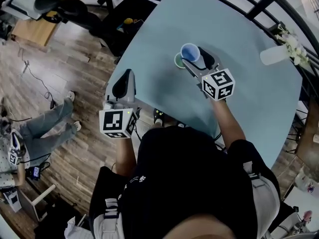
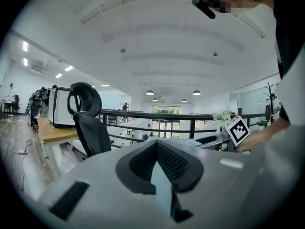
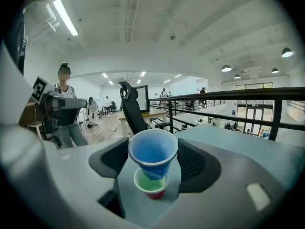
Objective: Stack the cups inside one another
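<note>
Black shirt [image 1: 194,173]: the person's torso fills the bottom of the head view, on the near side of the green cup [image 1: 178,60]. Both forearms reach out from it.
Green cup [image 3: 150,184]: stands upright on the pale blue table [image 1: 239,29], mouth up. In the right gripper view its outer foot shows red; whether that is another cup beneath it I cannot tell.
Blue cup [image 1: 190,51] [image 3: 152,151]: raised over the green cup and tipped, with its wide mouth turned toward the right gripper's camera. Its narrow base is down in the green cup's mouth; whether the base touches inside is hidden.
Right gripper [image 1: 195,59] [image 3: 153,144]: jaws spread wide and clamped on the blue cup, one pad against each side of its wall just under the rim. The green cup sits just below and between the pads, untouched by them.
Left gripper [image 1: 127,74] [image 2: 156,144]: well apart from the green cup, at the table's edge on the person's left. Its jaws meet at the tips with nothing in them.
Office chair [image 2: 86,113]: off the table, far from the green cup, seen past the left gripper.
Flowers [image 1: 294,46]: across the table from the green cup, at the far right rim.
</note>
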The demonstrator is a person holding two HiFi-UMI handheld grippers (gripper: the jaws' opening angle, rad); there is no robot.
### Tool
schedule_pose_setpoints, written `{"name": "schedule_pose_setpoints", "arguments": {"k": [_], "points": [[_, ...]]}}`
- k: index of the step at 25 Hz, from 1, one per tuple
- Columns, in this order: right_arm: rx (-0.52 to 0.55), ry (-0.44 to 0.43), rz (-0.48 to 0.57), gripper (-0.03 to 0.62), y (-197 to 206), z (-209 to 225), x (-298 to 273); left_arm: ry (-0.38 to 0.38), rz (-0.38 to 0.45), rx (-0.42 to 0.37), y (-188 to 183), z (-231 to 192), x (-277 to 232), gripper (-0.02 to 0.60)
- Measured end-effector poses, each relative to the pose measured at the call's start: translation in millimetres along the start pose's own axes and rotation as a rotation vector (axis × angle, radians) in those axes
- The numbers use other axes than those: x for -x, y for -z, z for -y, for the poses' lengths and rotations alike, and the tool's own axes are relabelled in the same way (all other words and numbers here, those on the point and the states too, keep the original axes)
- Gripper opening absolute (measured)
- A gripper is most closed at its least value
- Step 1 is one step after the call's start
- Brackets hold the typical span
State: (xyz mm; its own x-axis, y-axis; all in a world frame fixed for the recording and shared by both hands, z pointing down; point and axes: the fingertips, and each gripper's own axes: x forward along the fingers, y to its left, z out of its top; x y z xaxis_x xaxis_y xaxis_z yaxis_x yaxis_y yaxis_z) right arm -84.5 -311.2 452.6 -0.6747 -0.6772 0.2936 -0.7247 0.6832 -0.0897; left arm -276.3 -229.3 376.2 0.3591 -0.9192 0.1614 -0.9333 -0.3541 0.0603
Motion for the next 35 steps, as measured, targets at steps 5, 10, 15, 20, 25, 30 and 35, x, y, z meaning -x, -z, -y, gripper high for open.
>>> {"name": "schedule_pose_setpoints", "arguments": {"k": [5, 10, 15, 20, 25, 30, 35], "points": [[0.001, -0.018, -0.024, 0.324, 7.8, -8.4, -9.7, -0.027, -0.006, 0.033, 4.7, -14.8, 6.2, -0.006], [0.013, -0.027, -0.061, 0.324, 18.8, -12.1, -13.5, -0.029, -0.008, 0.034, 4.3, -17.1, 6.1, -0.006], [0.014, -0.028, -0.090, 0.324, 32.0, -14.1, -19.9, -0.030, -0.008, 0.034, 5.1, -19.6, 4.7, -0.006], [0.018, -0.028, -0.114, 0.324, 42.6, -12.1, -25.1, -0.030, -0.016, 0.035, 7.4, -18.5, 2.8, -0.006], [0.018, -0.026, -0.135, 0.324, 51.8, -9.7, -29.2, -0.033, -0.029, 0.032, 10.0, -18.2, 3.6, -0.006], [0.020, -0.030, -0.159, 0.324, 61.3, -9.1, -33.1, -0.033, -0.029, 0.033, 9.8, -17.4, 2.1, -0.006], [0.019, -0.032, -0.180, 0.324, 68.7, -7.0, -35.7, -0.028, -0.032, 0.035, 11.4, -15.8, -0.4, -0.006]]}}
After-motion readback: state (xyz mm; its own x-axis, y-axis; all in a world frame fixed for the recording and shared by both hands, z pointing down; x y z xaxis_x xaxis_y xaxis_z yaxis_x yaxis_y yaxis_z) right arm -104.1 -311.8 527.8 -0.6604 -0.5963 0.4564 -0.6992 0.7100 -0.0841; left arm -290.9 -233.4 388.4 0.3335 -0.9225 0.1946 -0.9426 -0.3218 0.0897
